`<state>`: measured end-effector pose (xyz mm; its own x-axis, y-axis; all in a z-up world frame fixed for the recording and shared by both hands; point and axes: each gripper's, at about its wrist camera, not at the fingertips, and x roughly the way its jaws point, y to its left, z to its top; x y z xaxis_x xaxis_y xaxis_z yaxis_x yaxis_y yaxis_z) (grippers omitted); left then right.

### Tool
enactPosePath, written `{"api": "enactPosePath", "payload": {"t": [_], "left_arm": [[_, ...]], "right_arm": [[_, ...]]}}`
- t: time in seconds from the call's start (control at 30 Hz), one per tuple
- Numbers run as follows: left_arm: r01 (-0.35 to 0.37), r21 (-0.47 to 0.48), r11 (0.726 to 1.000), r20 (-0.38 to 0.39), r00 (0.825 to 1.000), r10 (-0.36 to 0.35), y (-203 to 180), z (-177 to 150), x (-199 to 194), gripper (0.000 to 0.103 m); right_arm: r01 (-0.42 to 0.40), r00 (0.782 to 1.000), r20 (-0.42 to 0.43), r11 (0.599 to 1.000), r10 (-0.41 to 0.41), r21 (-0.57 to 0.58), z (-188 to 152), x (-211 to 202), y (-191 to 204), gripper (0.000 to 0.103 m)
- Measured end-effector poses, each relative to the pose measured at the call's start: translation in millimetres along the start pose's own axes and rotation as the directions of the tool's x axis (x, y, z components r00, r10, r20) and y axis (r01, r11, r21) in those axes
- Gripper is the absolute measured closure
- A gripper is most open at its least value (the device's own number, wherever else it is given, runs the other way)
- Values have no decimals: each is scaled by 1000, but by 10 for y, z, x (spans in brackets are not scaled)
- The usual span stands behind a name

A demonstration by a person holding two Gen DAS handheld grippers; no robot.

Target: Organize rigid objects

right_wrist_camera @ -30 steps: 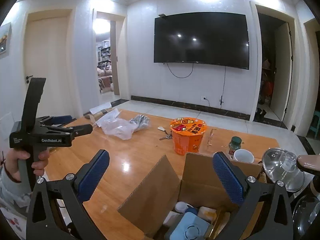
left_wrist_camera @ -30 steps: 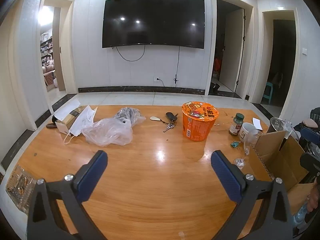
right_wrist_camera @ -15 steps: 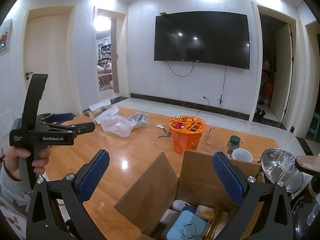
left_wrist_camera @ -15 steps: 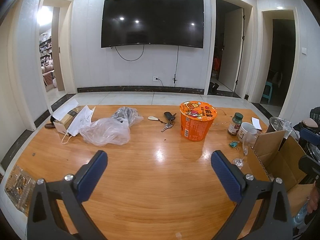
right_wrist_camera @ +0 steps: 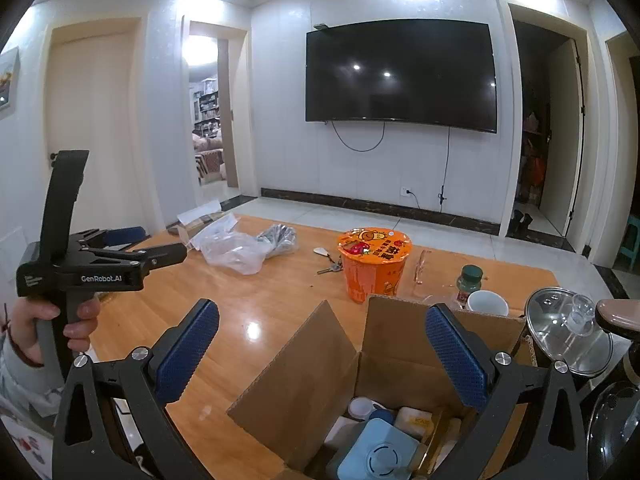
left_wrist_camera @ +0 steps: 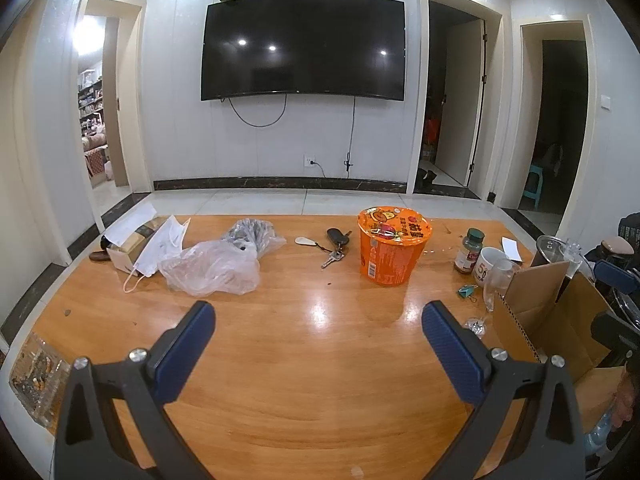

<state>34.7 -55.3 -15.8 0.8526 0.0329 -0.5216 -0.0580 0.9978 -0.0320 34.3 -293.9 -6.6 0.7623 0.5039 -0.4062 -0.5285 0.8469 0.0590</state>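
Observation:
An orange noodle cup (left_wrist_camera: 393,243) stands on the wooden table (left_wrist_camera: 304,360), also in the right wrist view (right_wrist_camera: 374,264). Keys (left_wrist_camera: 335,244) lie left of it. A small jar (left_wrist_camera: 469,251), a white mug (left_wrist_camera: 489,266) and a wine glass (left_wrist_camera: 494,284) stand to its right. An open cardboard box (right_wrist_camera: 400,364) holds several items. My left gripper (left_wrist_camera: 318,330) is open and empty above the table. My right gripper (right_wrist_camera: 322,338) is open and empty above the box.
A clear plastic bag (left_wrist_camera: 216,268), a face mask (left_wrist_camera: 160,248) and a small carton (left_wrist_camera: 134,240) lie at the table's far left. A glass lid (right_wrist_camera: 568,330) sits right of the box. A teal clip (left_wrist_camera: 466,291) lies near the glass.
Both views have shifted slightly; the left gripper has pulled back a little and the right has risen a little over the box. Both stay open.

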Motion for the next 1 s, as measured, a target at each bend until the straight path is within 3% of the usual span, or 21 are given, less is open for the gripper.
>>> {"api": "enactPosePath", "payload": {"t": [1.0], "left_arm": [[6,4,1000,1,1000,-6,16,-12,4,1]], "right_arm": [[11,1000,-5,1000,-11,7,-12,35,-7,0]]}}
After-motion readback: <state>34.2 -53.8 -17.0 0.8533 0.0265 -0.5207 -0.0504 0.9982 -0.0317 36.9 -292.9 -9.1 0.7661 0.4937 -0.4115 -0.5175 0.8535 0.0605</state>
